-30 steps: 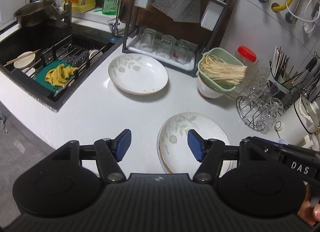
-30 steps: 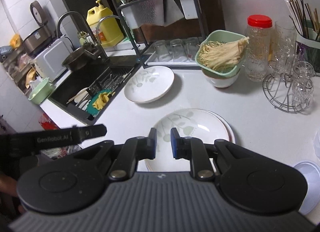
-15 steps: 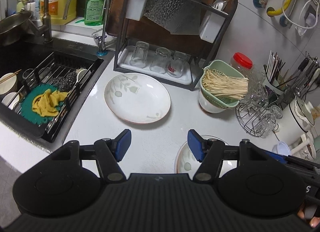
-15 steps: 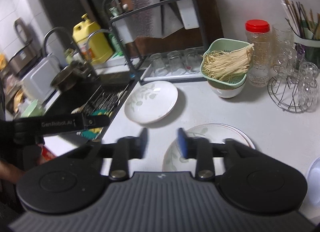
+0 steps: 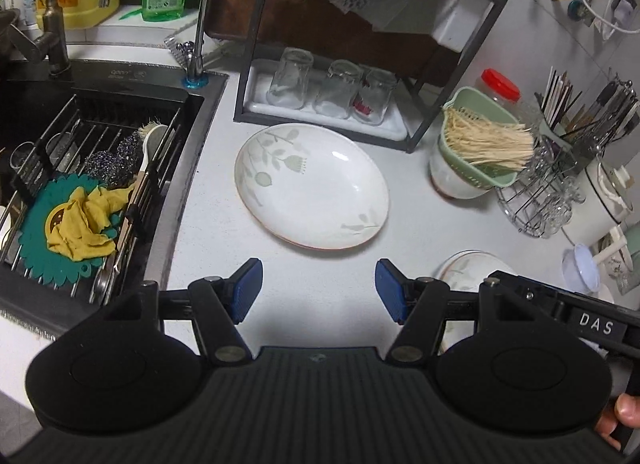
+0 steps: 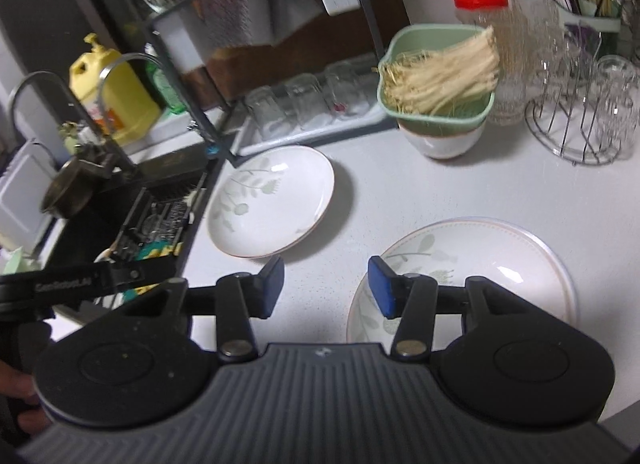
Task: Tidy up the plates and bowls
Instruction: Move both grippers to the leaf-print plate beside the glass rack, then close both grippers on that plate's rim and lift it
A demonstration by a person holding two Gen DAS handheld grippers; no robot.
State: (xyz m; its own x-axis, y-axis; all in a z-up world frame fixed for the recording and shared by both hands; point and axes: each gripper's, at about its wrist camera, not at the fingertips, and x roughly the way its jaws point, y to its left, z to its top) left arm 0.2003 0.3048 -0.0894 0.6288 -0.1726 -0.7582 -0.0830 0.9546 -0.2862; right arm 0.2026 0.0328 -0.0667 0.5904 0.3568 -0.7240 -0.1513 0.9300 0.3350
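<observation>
Left claw (image 5: 318,284): mine, blue pads spread wide, holding nothing.
Right claw (image 6: 326,286): mine, gaping, holding nothing.
Far plate (image 5: 312,186): glossy oval ceramic, leaf print, on white counter (image 5: 320,264).
Near plate (image 6: 480,264): round, partly hidden behind my right claw.

Beside the sink (image 5: 100,112), the near plate (image 5: 468,264) is mostly hidden behind the left gripper (image 5: 318,290). In the right wrist view the dish rack (image 6: 256,44) is blurred.
</observation>
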